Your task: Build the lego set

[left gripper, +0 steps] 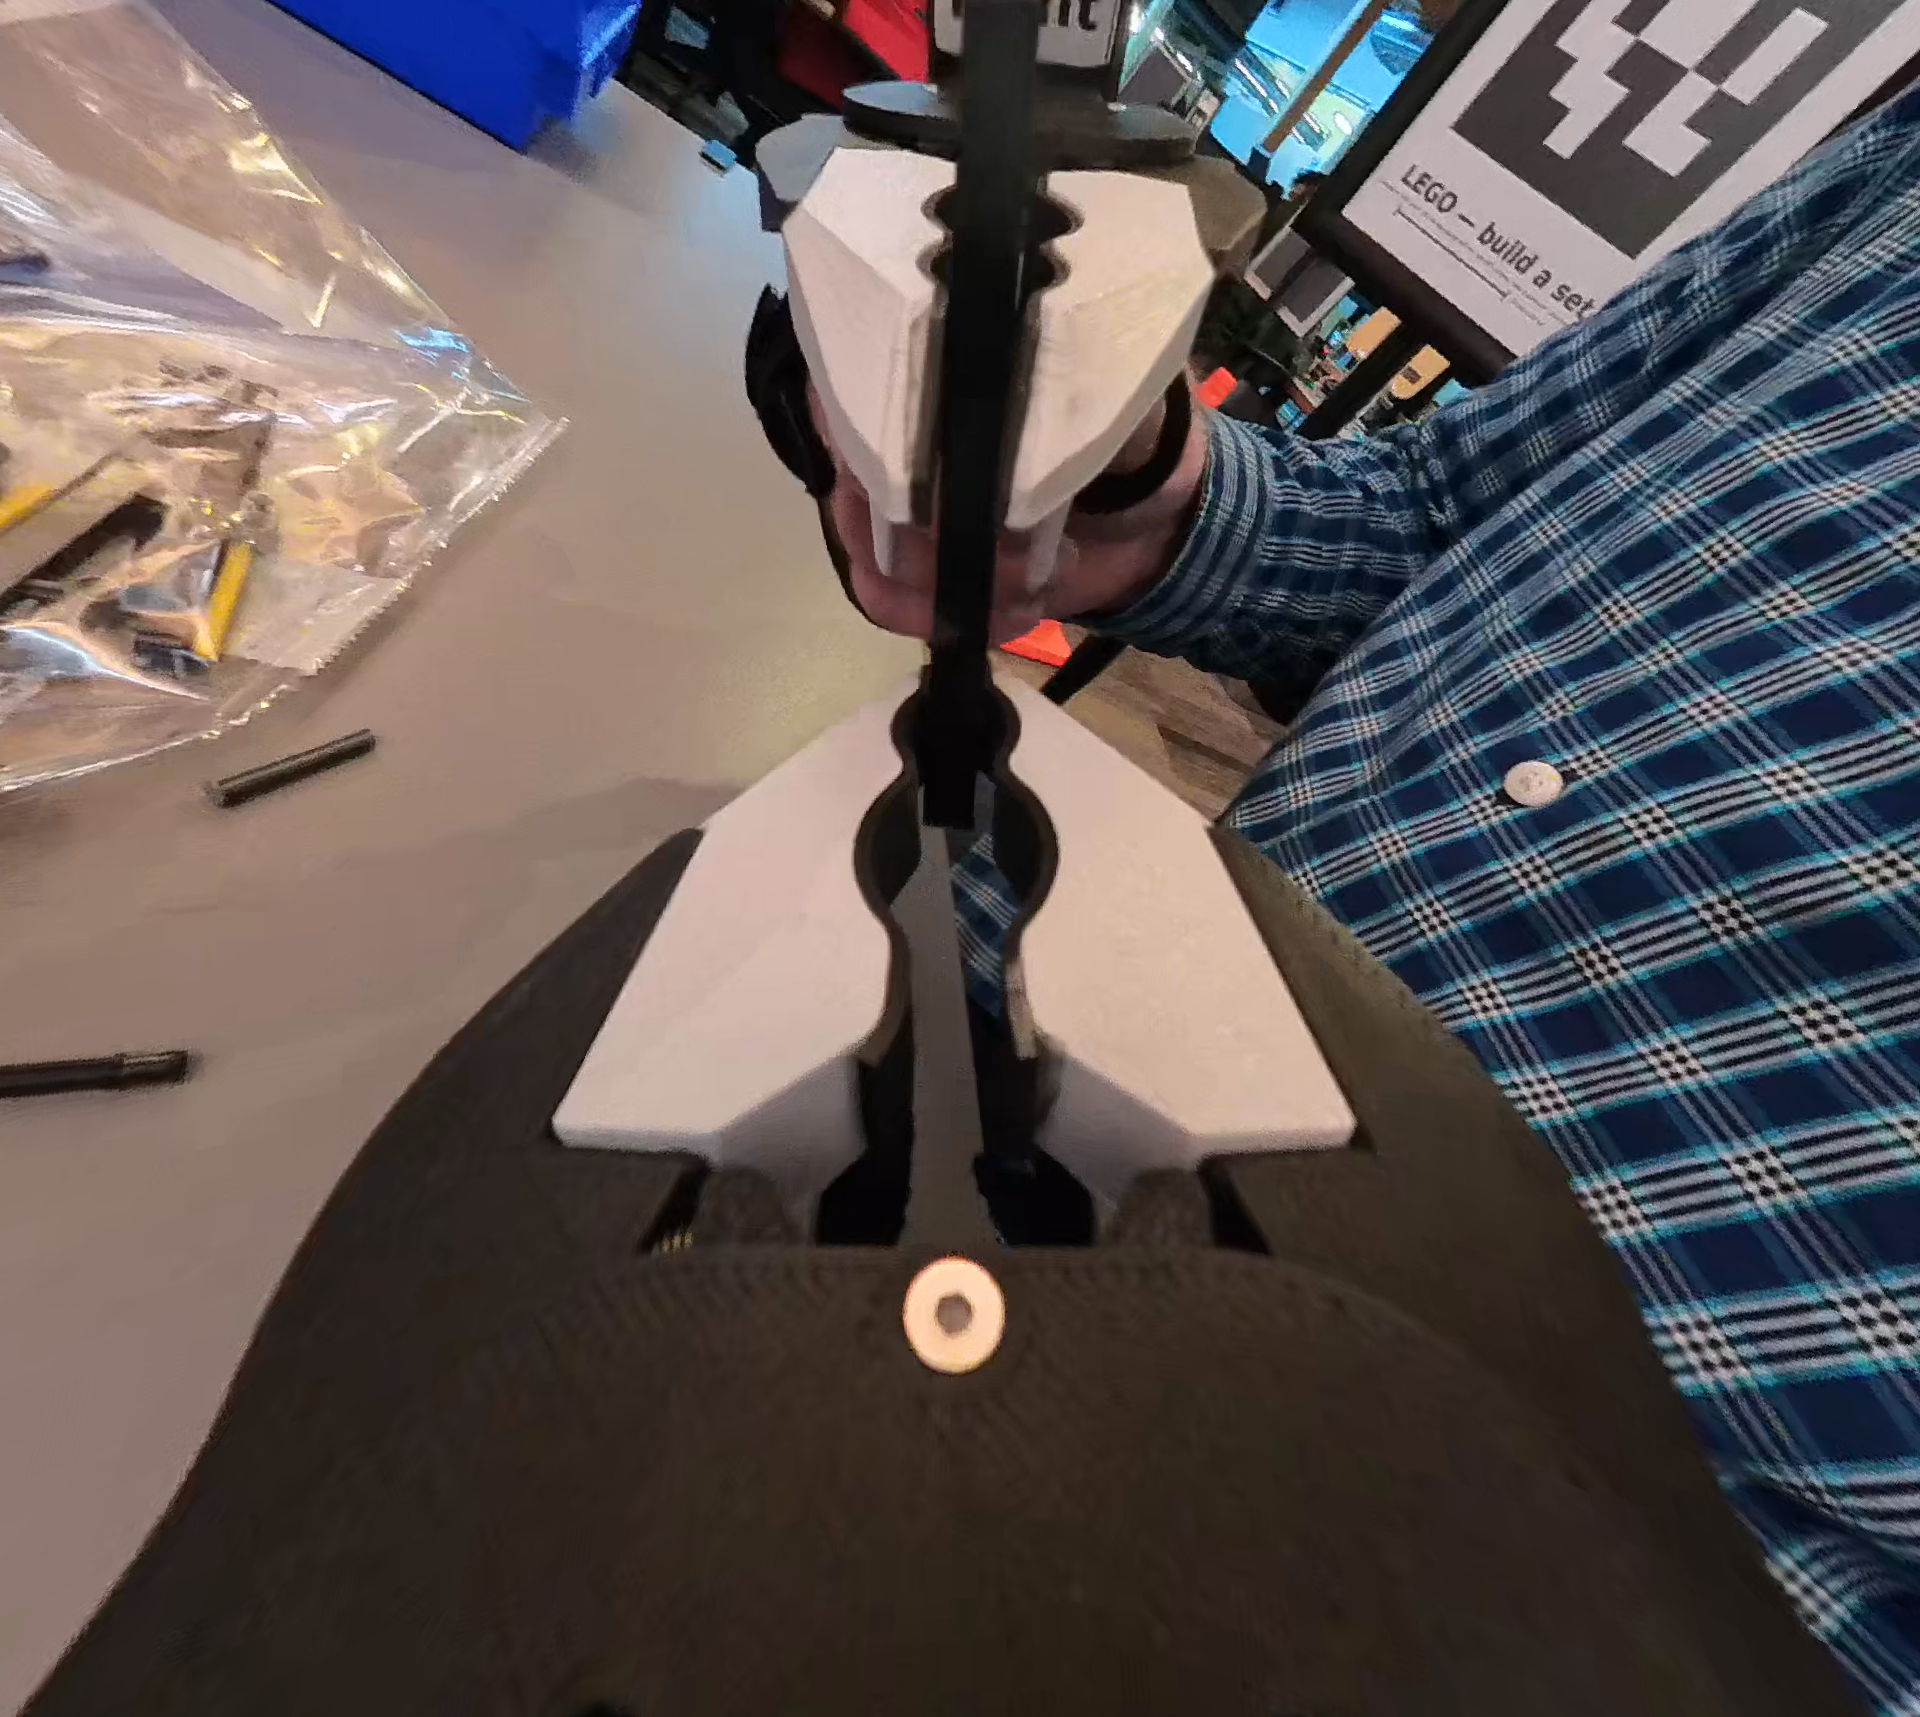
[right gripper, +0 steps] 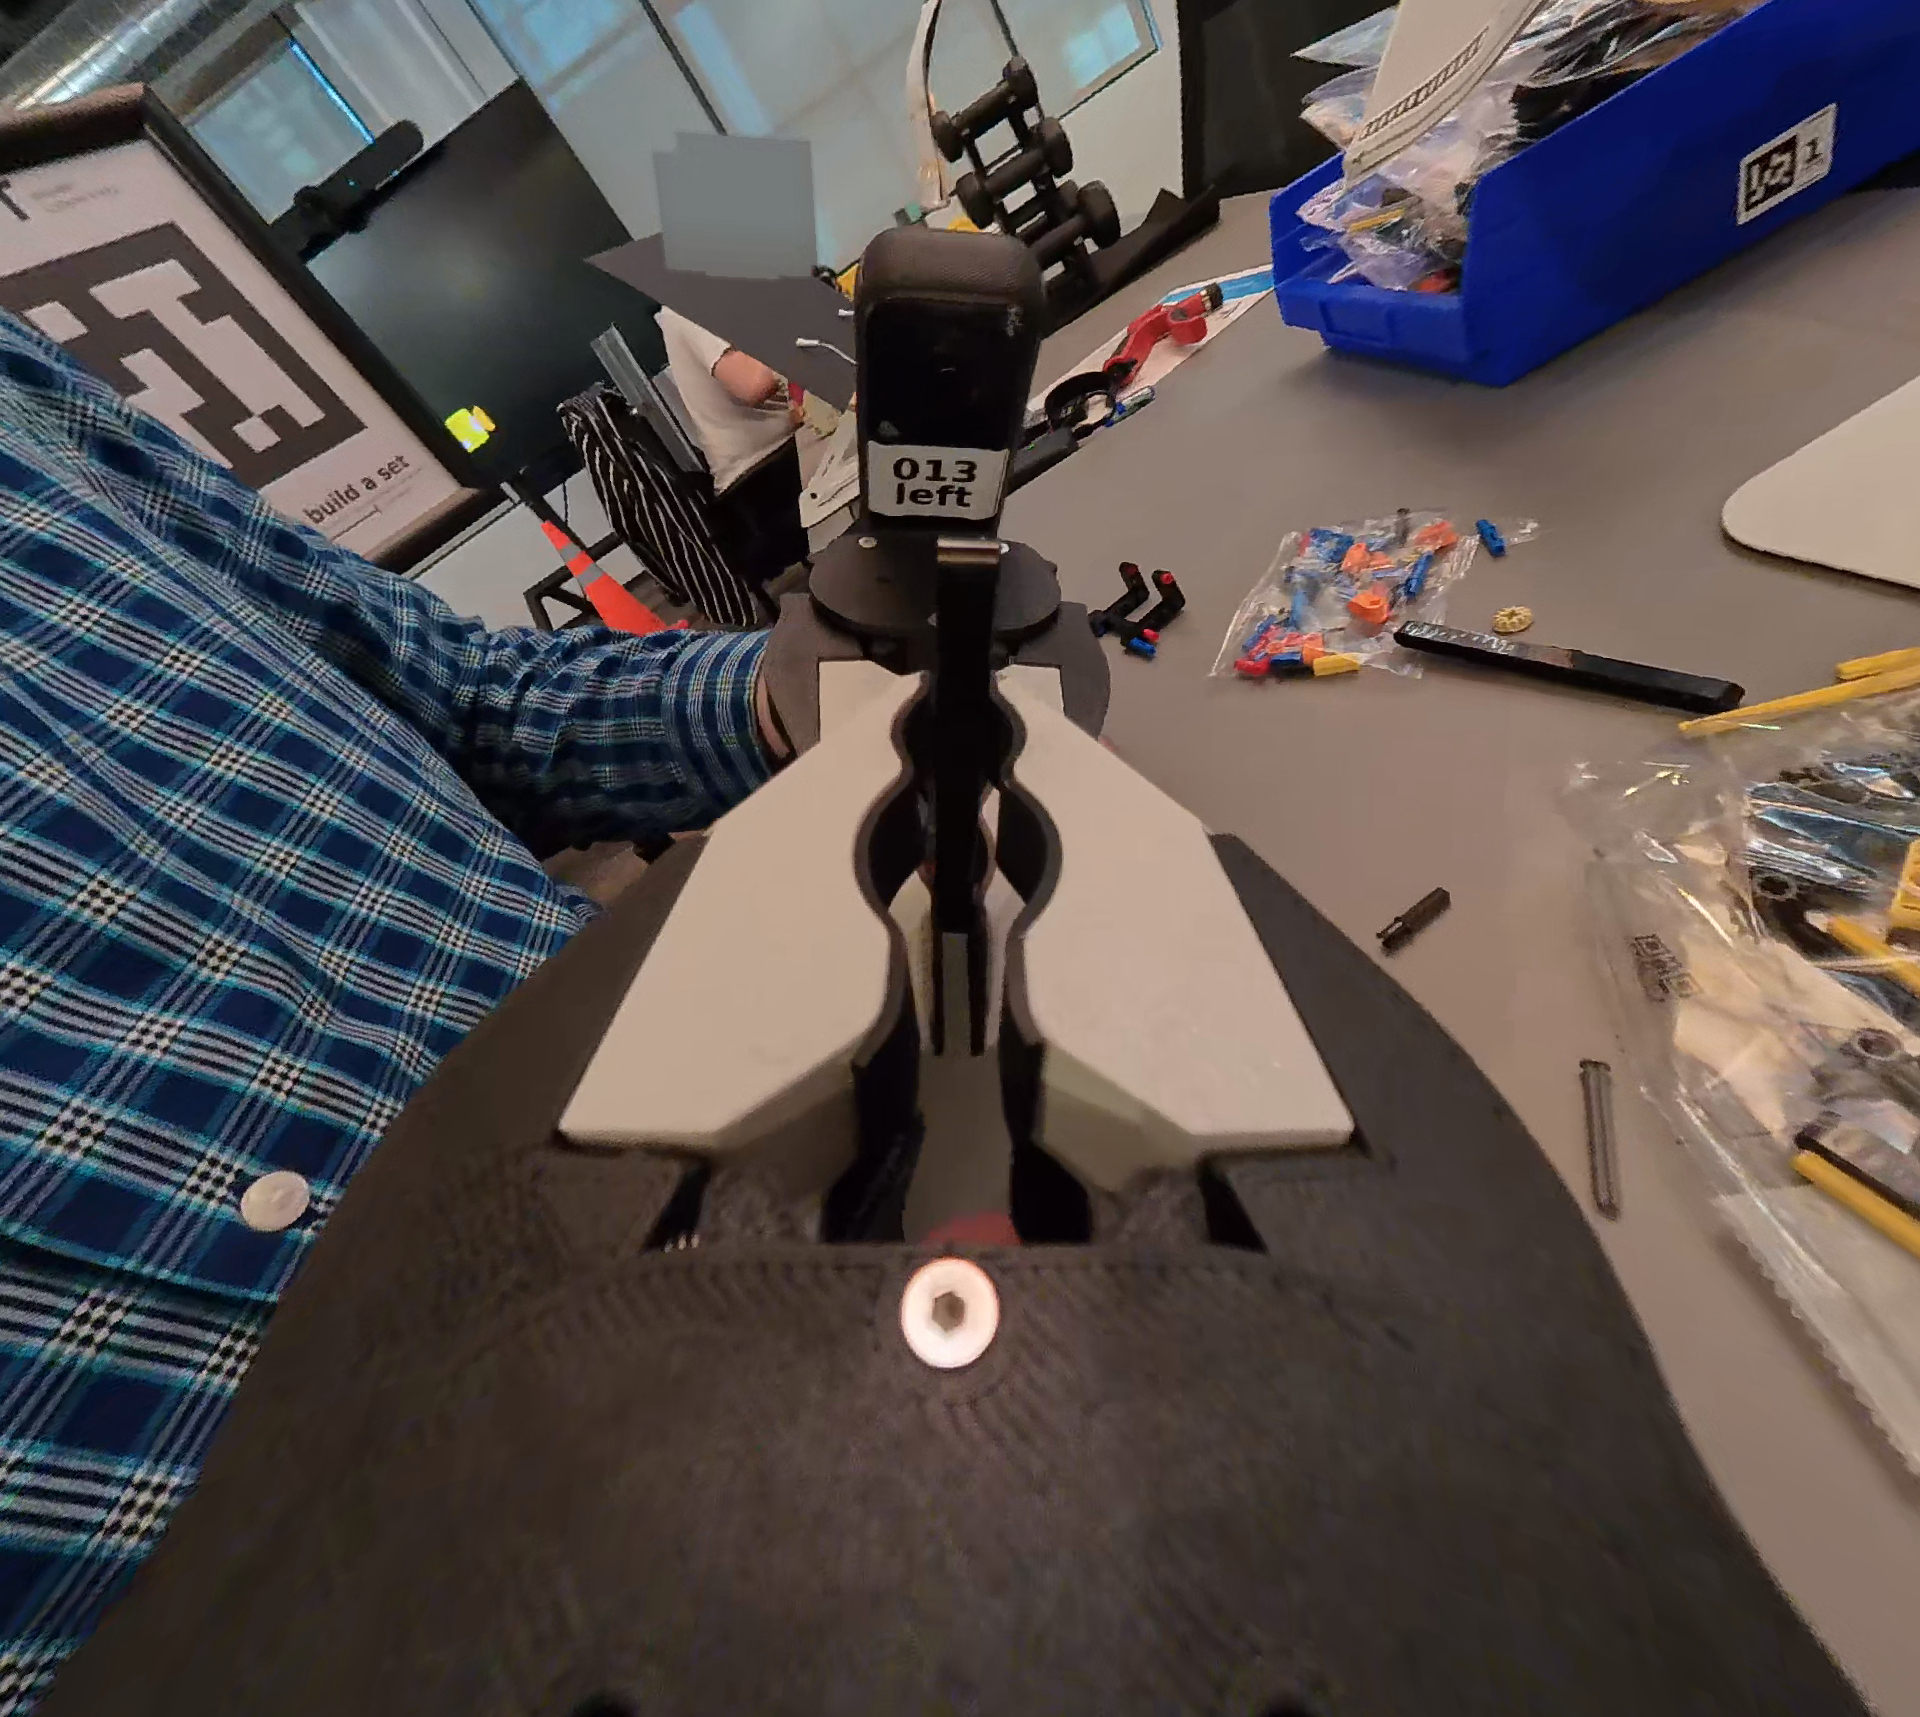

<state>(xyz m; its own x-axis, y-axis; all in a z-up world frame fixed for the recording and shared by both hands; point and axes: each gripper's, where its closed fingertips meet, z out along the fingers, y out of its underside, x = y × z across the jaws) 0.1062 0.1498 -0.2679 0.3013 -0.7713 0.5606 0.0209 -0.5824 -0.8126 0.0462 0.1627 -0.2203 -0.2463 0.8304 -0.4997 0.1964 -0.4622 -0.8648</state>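
Observation:
A long black lego beam (left gripper: 982, 317) runs straight between my two grippers, which face each other tip to tip above the near table edge. My left gripper (left gripper: 956, 701) is shut on one end of it. My right gripper (left gripper: 961, 566) is shut on the other end, held by a hand in a plaid sleeve. In the right wrist view the same beam (right gripper: 961, 680) stands in my right gripper (right gripper: 956, 732), with the left gripper (right gripper: 940, 659) right behind it. A small grey piece caps the beam's far end (right gripper: 966, 550).
A clear bag of parts (left gripper: 208, 420) and two black axles (left gripper: 291, 768) lie to the left. A blue bin (right gripper: 1558, 265), a small bag of coloured pieces (right gripper: 1351, 597), a black beam (right gripper: 1569, 665), yellow beams (right gripper: 1787, 701) and a large parts bag (right gripper: 1766, 940) lie to the right. Left tips to right tips: about 7 centimetres.

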